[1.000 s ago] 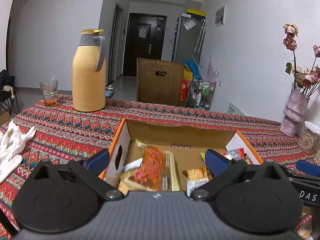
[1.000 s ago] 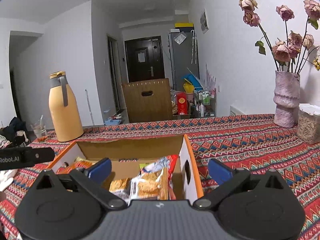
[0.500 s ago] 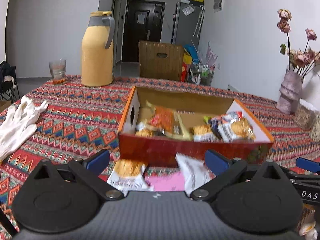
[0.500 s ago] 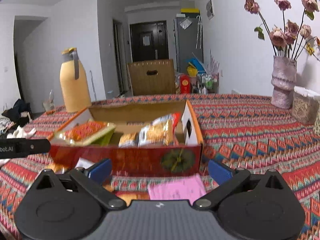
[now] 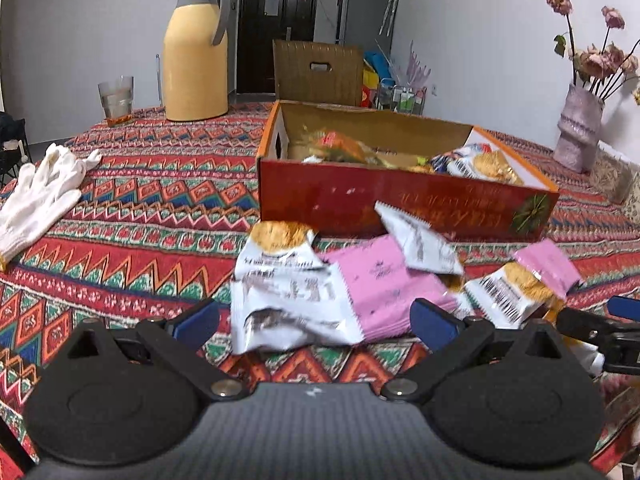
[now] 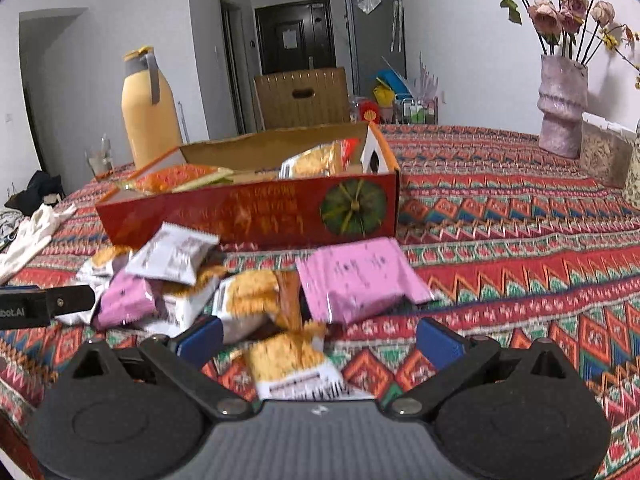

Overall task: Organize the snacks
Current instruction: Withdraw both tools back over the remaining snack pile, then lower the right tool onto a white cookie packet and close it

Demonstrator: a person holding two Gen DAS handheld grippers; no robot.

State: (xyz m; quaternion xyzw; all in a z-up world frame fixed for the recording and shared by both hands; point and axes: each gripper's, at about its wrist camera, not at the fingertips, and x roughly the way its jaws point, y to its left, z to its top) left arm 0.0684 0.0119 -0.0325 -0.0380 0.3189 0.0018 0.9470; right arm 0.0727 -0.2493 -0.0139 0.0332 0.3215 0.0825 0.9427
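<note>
An open red cardboard box (image 5: pixel 400 204) (image 6: pixel 248 216) holds several snack packets. In front of it, loose packets lie in a heap on the patterned tablecloth: a white cracker packet (image 5: pixel 280 276), a pink packet (image 5: pixel 384 280) (image 6: pixel 356 276), and another white packet (image 6: pixel 172 256). My left gripper (image 5: pixel 316 320) is open, low over the cloth, with the white cracker packet lying between its blue fingertips. My right gripper (image 6: pixel 320 338) is open too, with a small cracker packet (image 6: pixel 292 364) lying between its fingers. Neither holds anything.
A yellow thermos jug (image 5: pixel 196 52) and a glass (image 5: pixel 116 100) stand at the back left. White gloves (image 5: pixel 40 192) lie on the left. A pink vase of dried roses (image 6: pixel 560 108) and a container (image 6: pixel 600 152) stand at the right. A wooden chair back (image 5: pixel 316 72) is behind the table.
Both grippers have drawn back from over the box and dropped low toward the cloth. The loose packets in front of the box now lie between their open fingers.
</note>
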